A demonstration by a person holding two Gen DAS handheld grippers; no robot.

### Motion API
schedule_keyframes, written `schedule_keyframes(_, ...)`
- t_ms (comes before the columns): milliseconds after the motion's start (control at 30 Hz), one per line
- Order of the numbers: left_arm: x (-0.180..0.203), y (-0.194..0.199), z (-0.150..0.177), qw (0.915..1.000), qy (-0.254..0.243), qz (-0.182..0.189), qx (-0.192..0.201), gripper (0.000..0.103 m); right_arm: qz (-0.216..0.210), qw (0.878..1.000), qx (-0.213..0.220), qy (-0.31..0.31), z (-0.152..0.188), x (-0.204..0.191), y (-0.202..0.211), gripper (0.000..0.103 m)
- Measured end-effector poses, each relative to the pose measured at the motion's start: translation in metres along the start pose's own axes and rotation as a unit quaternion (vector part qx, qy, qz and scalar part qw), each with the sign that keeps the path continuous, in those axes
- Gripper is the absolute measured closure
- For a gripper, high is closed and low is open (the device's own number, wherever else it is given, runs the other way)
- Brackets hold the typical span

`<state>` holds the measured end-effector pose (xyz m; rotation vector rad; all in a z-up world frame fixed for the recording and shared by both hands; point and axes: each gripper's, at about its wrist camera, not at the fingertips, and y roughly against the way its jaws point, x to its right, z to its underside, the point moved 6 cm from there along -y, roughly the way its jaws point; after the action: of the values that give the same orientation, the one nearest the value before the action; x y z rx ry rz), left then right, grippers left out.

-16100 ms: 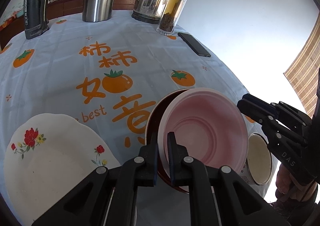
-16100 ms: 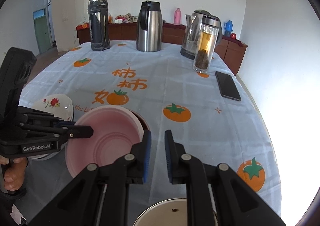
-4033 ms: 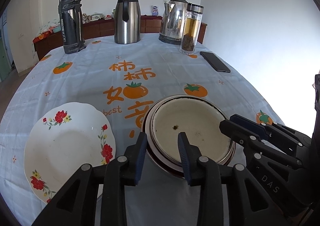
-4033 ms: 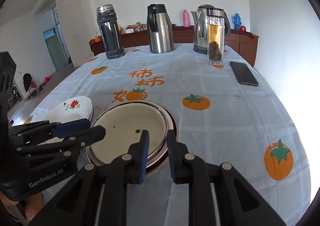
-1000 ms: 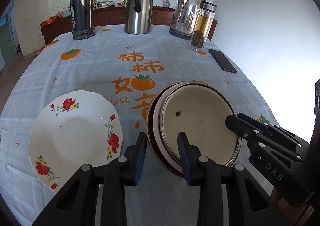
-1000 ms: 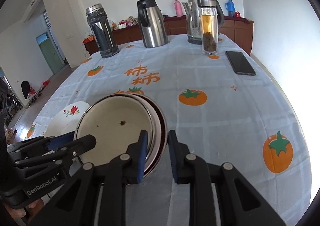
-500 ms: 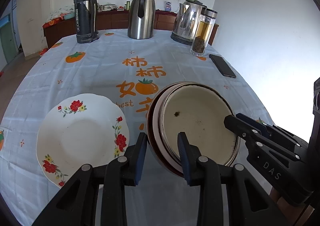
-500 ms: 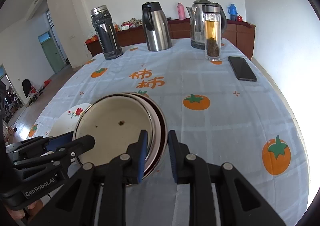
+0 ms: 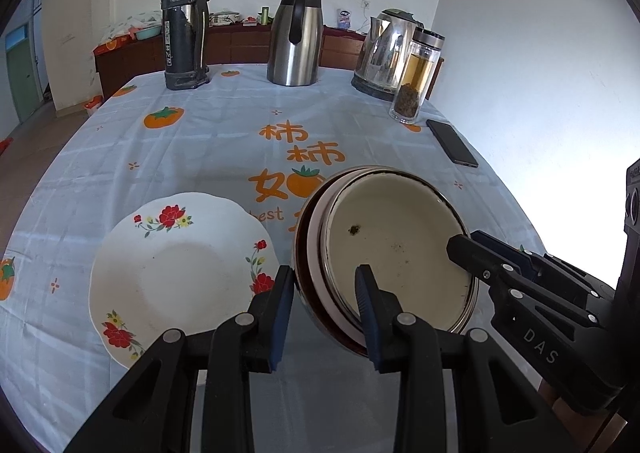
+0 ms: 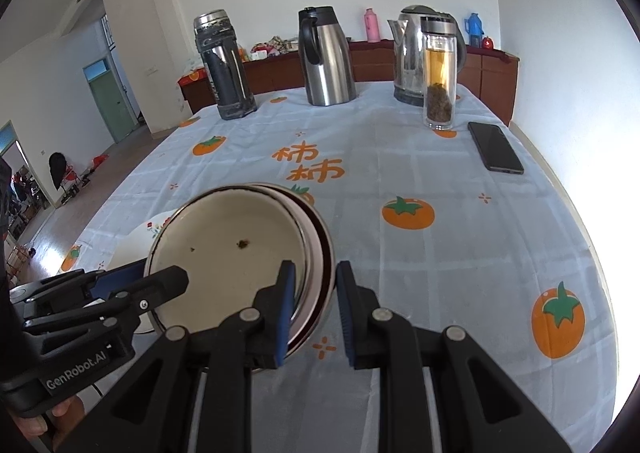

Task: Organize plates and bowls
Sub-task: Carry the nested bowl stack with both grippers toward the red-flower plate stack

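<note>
The nested bowls [image 9: 396, 249] hung tilted above the desk [image 9: 200, 149], beside the floral plate [image 9: 180, 273]; the left gripper [image 9: 326, 305] pinched their near rim; the right gripper [image 10: 316, 305] pinched the opposite rim.

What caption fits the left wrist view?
Both tools grip the nested bowl stack beside a flowered plate.
</note>
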<state>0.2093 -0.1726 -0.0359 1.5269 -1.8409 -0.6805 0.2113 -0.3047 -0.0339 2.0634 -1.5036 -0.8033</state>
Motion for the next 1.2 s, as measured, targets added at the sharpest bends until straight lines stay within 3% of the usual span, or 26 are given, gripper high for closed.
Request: schedule_keyframes(1200, -0.059, 0.028, -0.001, 0.9981, 0.044, -0.033, 0.029, 0.069, -0.036, 0.998, 0.007, 0.043, -0.013, -0.065, -0.008, 0.082)
